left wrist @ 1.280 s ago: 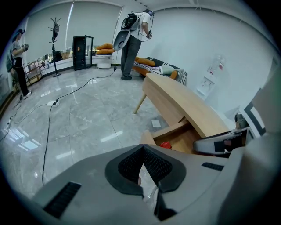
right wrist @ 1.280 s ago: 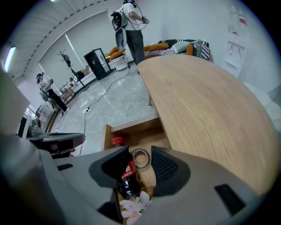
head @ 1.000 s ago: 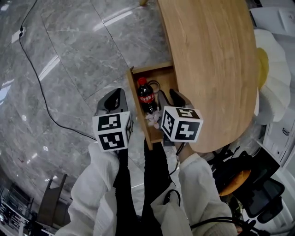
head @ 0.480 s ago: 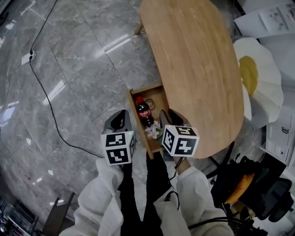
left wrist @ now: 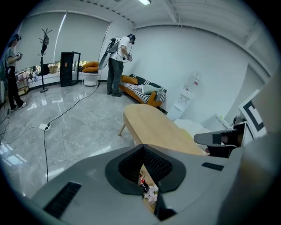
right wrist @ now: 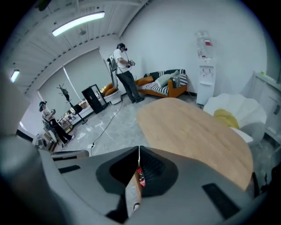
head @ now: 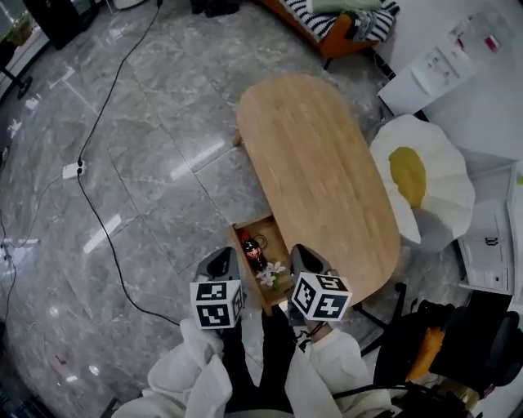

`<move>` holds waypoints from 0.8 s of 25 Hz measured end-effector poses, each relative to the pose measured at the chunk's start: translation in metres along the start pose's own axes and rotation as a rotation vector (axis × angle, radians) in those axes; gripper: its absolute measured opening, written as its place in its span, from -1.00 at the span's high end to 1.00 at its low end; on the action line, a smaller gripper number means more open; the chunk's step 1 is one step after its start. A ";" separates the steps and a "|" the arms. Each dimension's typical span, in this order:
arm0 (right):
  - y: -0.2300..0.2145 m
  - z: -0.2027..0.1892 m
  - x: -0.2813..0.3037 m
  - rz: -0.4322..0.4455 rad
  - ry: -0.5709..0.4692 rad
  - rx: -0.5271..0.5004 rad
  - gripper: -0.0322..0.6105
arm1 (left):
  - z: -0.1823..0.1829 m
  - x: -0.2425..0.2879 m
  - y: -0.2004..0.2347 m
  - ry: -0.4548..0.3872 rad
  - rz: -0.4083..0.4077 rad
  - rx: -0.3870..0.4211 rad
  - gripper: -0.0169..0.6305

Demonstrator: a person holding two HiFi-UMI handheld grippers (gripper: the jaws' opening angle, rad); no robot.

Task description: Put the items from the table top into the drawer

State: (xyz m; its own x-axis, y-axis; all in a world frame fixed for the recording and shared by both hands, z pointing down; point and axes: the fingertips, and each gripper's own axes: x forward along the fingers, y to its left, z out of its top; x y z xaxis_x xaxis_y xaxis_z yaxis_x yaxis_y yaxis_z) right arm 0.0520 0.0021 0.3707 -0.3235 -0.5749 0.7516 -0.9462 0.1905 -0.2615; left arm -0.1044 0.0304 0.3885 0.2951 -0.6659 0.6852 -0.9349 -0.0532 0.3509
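The oval wooden table (head: 319, 180) has a bare top. Its drawer (head: 254, 221) stands pulled out at the near end. In it lie a cola bottle (head: 251, 249), a black ring and white flowers (head: 270, 275). My left gripper (head: 219, 260) hangs over the floor just left of the drawer, shut and holding nothing. My right gripper (head: 304, 255) is over the table's near edge, right of the drawer, also shut and empty. In the left gripper view the jaws (left wrist: 143, 146) meet, with the bottle (left wrist: 142, 183) far below. The right gripper (right wrist: 139, 148) shows the bottle (right wrist: 141, 178) too.
A fried-egg shaped cushion (head: 425, 184) lies right of the table, with a black chair (head: 458, 359) nearer me. A cable (head: 106, 237) and power strip (head: 72, 170) cross the grey floor on the left. A striped sofa (head: 343, 20) stands beyond. People (left wrist: 117, 66) stand far off.
Both grippers and the head camera have risen well away from the drawer, so the whole table now shows. The right gripper's jaws have come together.
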 end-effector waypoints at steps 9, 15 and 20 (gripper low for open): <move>0.015 0.077 -0.098 -0.054 -0.184 0.006 0.70 | 0.078 -0.081 -0.033 -0.128 -0.060 0.029 0.97; 0.010 0.105 -0.151 -0.132 -0.301 0.020 0.70 | 0.116 -0.115 -0.028 -0.212 -0.072 0.085 0.97; -0.012 0.099 -0.183 -0.204 -0.345 0.083 0.70 | 0.131 -0.130 -0.028 -0.233 -0.062 0.125 0.97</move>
State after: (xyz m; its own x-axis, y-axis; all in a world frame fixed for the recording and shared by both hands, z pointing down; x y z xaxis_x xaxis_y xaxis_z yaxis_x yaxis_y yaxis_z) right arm 0.1231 0.0262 0.1766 -0.0943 -0.8298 0.5500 -0.9824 -0.0120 -0.1866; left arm -0.1425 0.0206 0.2059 0.3130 -0.8112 0.4939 -0.9376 -0.1811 0.2968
